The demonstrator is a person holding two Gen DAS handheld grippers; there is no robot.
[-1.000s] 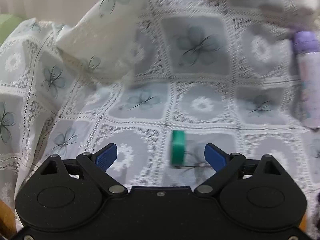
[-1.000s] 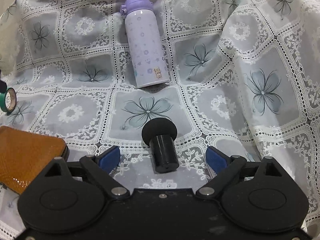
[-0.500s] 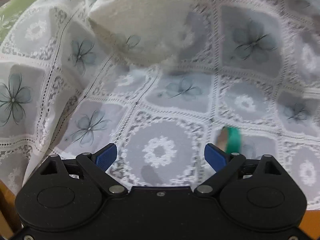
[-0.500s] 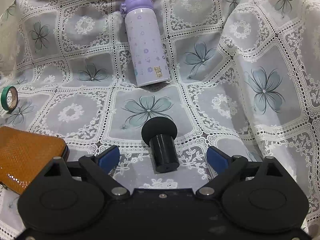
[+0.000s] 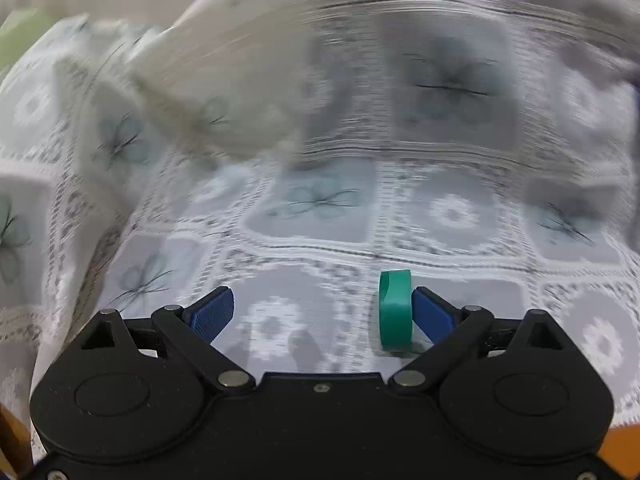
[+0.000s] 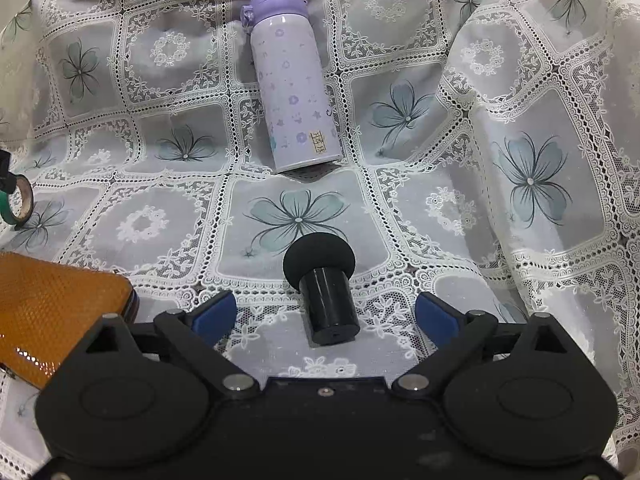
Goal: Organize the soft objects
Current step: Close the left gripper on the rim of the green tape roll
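The left gripper stands spread, its right finger just beside the upright green tape roll at four o'clock on the lace cloth. Centre the roll before closing—it may tip. The right gripper is spread too—straddling a black foam-headed cylinder, unpinched.

Left gripper: angled downward, blue pads spread wide, nothing clamped between them. Right gripper: likewise angled downward, its blue pads standing wide apart with no grip made; black linkage arms on both are splayed outward
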